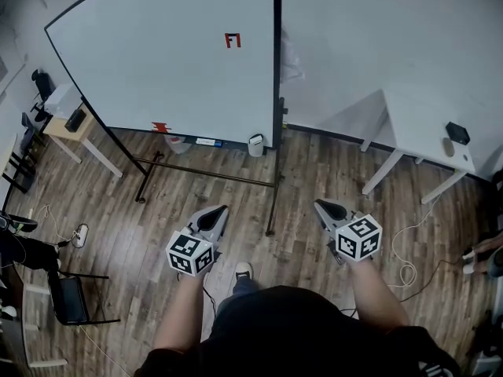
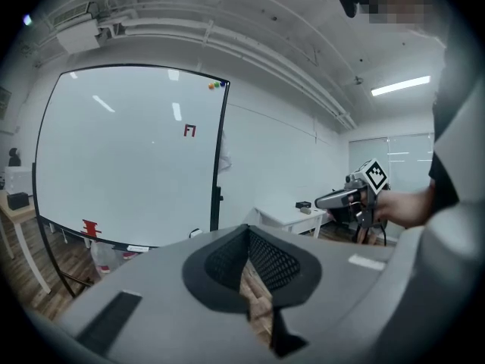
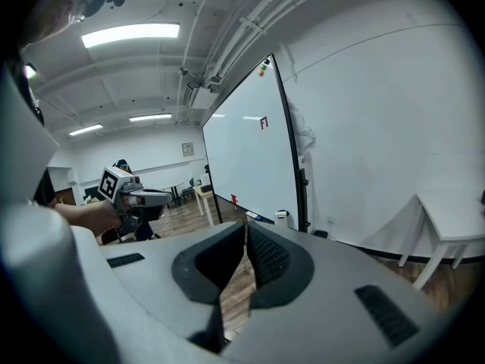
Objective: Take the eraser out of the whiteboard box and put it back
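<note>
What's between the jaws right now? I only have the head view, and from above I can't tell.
Observer: Nothing in the grey left gripper; its jaws are pressed together.
Operator: Right one?
Observer: The grey right gripper is the same: jaws together, empty.
Operator: Board's top edge is cut off for me. Anything there?
Observer: Small orange and green dots, probably magnets, at the top right corner of the large white whiteboard.

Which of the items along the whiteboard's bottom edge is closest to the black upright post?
The small white container, right beside the post. The blue-and-white strip sits further left, and the red mark is farthest.
</note>
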Available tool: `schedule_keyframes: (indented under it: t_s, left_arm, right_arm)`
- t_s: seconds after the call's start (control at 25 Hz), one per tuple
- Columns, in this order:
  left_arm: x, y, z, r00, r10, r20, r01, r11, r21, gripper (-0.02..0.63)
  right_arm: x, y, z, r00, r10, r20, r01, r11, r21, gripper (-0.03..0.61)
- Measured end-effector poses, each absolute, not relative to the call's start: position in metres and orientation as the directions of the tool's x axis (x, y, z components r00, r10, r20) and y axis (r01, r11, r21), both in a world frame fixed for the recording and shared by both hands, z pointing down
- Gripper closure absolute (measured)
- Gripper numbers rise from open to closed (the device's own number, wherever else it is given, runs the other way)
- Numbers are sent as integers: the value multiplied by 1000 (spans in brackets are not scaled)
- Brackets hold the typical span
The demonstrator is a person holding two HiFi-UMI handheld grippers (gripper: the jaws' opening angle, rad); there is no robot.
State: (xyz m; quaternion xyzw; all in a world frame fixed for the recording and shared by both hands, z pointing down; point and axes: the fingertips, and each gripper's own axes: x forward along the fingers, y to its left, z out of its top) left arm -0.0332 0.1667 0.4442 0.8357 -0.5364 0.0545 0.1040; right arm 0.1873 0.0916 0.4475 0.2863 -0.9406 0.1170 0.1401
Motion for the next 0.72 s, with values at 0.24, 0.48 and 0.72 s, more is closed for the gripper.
schedule_keyframes:
  t_s: [0.24,0.48,0.72]
  left_arm:
    - [-51,139,452,437,-874,212,-899,-420,125,601]
    - [-64,113,461,463,-855,234,-886,-442,137,601]
    - [-76,88,470,478,-843,247,-878,-454,150,601]
  right_arm:
    - [170,68,460,-784,-513,349,-588,795,-152,565]
    - [153,44,470,-775,-515,366,-598,784,-164,561]
    - [138,23,479,-768,-511,385,-603,780,-168,558]
